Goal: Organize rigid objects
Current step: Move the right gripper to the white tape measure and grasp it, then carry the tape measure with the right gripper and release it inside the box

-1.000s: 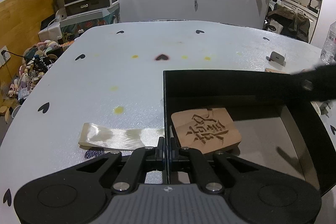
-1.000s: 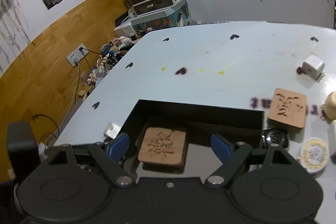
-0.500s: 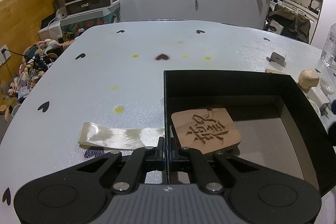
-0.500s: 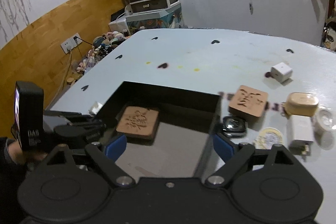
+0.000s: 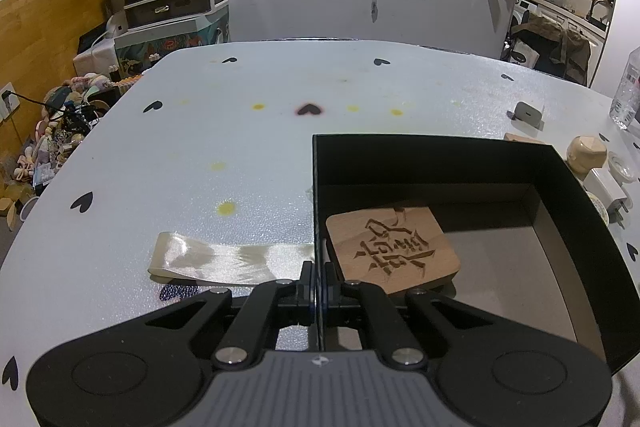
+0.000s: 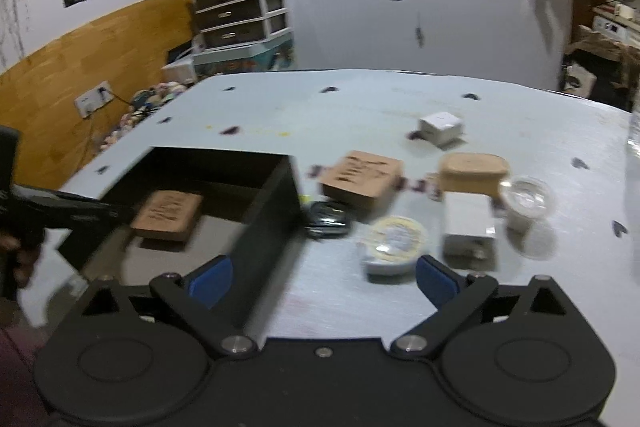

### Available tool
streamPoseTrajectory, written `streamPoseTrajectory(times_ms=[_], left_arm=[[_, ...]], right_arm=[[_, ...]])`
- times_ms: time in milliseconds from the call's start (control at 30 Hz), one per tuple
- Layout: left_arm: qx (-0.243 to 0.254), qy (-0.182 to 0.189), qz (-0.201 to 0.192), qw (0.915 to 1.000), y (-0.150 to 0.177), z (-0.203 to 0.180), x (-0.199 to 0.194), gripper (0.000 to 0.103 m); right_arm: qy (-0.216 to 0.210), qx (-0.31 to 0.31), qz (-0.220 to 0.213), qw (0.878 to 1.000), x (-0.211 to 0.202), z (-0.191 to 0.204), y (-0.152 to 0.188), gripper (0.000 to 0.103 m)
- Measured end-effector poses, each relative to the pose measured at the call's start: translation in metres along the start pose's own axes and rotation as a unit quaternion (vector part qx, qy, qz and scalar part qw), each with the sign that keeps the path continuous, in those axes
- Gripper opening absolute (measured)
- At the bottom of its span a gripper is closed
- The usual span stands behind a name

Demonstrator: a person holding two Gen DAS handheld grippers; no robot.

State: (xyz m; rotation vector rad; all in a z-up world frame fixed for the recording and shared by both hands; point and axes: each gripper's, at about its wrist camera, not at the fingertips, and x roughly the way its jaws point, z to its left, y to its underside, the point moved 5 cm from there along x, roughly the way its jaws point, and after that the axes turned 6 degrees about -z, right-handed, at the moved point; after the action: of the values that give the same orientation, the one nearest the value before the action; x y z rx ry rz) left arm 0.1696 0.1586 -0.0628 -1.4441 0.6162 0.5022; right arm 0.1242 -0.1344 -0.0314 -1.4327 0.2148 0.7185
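A black open box (image 5: 432, 155) stands on the white table, with a carved wooden block (image 5: 392, 251) lying flat in its near left corner. My left gripper (image 5: 318, 277) is shut on the box's left wall. In the right wrist view the same box (image 6: 276, 211) and block (image 6: 168, 213) lie to the left. My right gripper (image 6: 324, 277) hovers over the box's right wall and the table beside it, its jaws opening with nothing held between the blue pads (image 6: 210, 279). A second carved block (image 6: 360, 175) lies outside the box.
Right of the box lie a black watch (image 6: 326, 221), a round tin (image 6: 394, 243), a white charger (image 6: 468, 223), a tan case (image 6: 474, 171), a clear cup (image 6: 528, 201) and a white cube (image 6: 440, 125). A cream ribbon (image 5: 224, 263) lies left of the box.
The right gripper has swung right, from above the box's inside to its right wall and the loose objects, and its jaws have spread wider. The left gripper has kept still.
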Motion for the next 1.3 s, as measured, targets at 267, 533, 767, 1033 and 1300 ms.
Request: streamPoseTrajectory(times_ms=[267, 533, 767, 1033, 1300], left_arm=[[-0.004, 0.000, -0.003, 1.0000, 0.000, -0.001, 0.000, 0.003], [-0.005, -0.007, -0.007, 0.9999, -0.001, -0.002, -0.002, 0.002], [-0.012, -0.012, -0.010, 0.9998, -0.001, -0.003, -0.003, 0.002], [-0.016, -0.014, -0.013, 0.9997, -0.001, -0.001, -0.004, 0.002], [-0.019, -0.016, -0.008, 0.9997, 0.000, -0.002, -0.005, 0.002]], right_arm=[[0.032, 0.031, -0.015, 0.999, 0.021, -0.040, 0.007, 0.091], [0.021, 0.034, 0.004, 0.999, 0.055, -0.040, 0.010, 0.072], [0.024, 0.025, 0.007, 0.999, 0.073, -0.035, 0.009, 0.070], [0.047, -0.005, 0.004, 0.999, 0.077, -0.036, 0.008, 0.054], [0.020, 0.000, 0.022, 1.000, 0.060, -0.037, 0.004, 0.053]])
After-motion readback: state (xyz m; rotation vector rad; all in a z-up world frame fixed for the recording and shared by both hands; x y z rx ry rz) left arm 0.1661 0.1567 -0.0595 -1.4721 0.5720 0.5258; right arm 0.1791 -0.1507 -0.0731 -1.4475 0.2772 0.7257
